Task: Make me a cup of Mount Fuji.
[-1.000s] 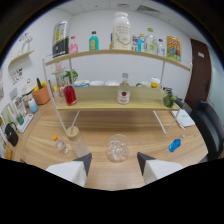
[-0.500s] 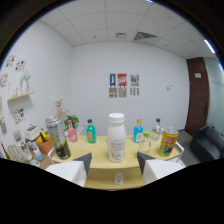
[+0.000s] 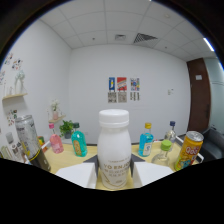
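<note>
Gripper [image 3: 114, 169] spread around one white bottle [image 3: 114, 150], flanked by two blue bottles [image 3: 78, 143], two cans [image 3: 189, 150].

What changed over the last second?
The tongs rose from the table and glass to the top shelf, then closed in on the white bottle, which now stands between the open fingers. No clear grip yet. Teal bottles, yellow can and shelf stayed put.
</note>
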The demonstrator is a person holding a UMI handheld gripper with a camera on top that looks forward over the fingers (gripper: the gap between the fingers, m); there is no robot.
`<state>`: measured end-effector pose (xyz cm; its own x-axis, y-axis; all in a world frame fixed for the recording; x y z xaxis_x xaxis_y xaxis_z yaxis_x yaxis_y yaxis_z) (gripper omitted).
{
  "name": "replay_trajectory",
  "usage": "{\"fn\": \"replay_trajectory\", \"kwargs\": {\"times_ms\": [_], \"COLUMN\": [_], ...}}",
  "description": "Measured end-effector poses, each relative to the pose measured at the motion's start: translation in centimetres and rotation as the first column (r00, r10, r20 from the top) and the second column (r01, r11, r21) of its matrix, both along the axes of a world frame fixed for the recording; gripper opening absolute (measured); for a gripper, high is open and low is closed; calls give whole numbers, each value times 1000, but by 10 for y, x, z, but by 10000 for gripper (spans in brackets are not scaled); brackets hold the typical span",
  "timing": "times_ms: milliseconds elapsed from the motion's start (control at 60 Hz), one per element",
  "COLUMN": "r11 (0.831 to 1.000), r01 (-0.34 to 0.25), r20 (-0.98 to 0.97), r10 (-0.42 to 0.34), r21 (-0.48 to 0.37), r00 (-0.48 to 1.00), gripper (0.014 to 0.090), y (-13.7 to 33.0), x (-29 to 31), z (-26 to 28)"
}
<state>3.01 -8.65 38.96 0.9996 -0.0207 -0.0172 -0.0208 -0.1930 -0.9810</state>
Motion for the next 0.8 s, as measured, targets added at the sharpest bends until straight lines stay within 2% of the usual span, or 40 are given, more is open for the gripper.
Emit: {"fn": "replay_trajectory", "kwargs": {"times_ms": [217, 350, 517, 633, 717, 800], "r11": [1000, 996, 983, 987, 997, 999], "r01": [-16, -40, -46, -24, 6, 35], "r20": [-10, -34, -60, -104, -106, -103], "r10": [16, 42, 57, 40, 2, -33], "r21": [11, 75, 180, 157, 79, 12], "r00": [1000, 999, 997, 994, 994, 994], "gripper": [484, 483, 479, 479, 479, 478], "y": [-9, -30, -75, -103, -116, -126], "x": [-3, -7, 14, 43, 63, 80], "z": [6, 40, 76, 39, -17, -79]}}
